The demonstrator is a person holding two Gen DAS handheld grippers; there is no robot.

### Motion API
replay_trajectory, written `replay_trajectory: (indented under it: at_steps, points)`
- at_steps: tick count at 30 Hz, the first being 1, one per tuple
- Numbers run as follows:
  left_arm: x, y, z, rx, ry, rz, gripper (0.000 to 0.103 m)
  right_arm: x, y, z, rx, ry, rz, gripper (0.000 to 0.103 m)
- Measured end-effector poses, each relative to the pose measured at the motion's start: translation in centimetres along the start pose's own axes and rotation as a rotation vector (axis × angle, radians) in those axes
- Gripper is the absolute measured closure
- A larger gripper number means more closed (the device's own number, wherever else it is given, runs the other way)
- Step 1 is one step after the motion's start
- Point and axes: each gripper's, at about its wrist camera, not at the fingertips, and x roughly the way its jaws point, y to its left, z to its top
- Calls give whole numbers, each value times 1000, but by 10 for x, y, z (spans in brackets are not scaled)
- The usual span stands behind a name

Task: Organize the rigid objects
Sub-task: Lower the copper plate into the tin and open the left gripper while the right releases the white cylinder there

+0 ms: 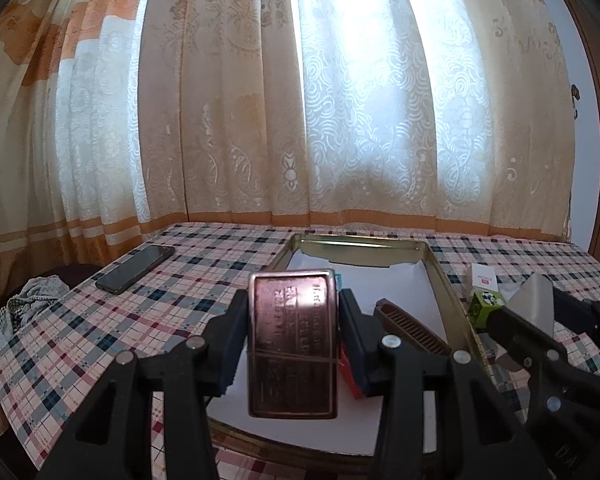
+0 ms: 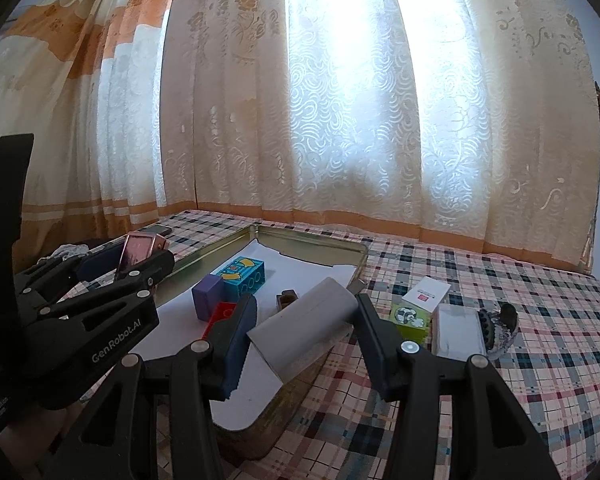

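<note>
Sunlight glows through the patterned curtains [image 1: 300, 100] behind a table under a plaid tablecloth [image 2: 500, 320]. The left gripper [image 1: 294, 340] clamps a copper-coloured metal case [image 1: 293, 344] upright between its jaws, above the near end of the gold tin tray [image 1: 452, 280]. The right gripper [image 2: 306, 324] grips a grey box [image 2: 304, 320], tilted, over the tray's right rim. Inside the tray lie a teal block [image 2: 244, 276], a purple block [image 2: 207, 296], a red piece [image 2: 223, 314] and a brown comb [image 1: 412, 328]. A green block [image 2: 408, 320], white card [image 2: 426, 294] and brush [image 2: 500, 328] sit right of it; a phone [image 1: 136, 268] lies well left.
</note>
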Motion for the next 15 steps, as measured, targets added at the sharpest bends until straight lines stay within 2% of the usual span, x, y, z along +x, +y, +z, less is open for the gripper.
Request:
replay_trajectory:
  at_steps: [15]
  points:
    - [23,7,3,40,83,5,59,23,-7,15,31,50,50,51]
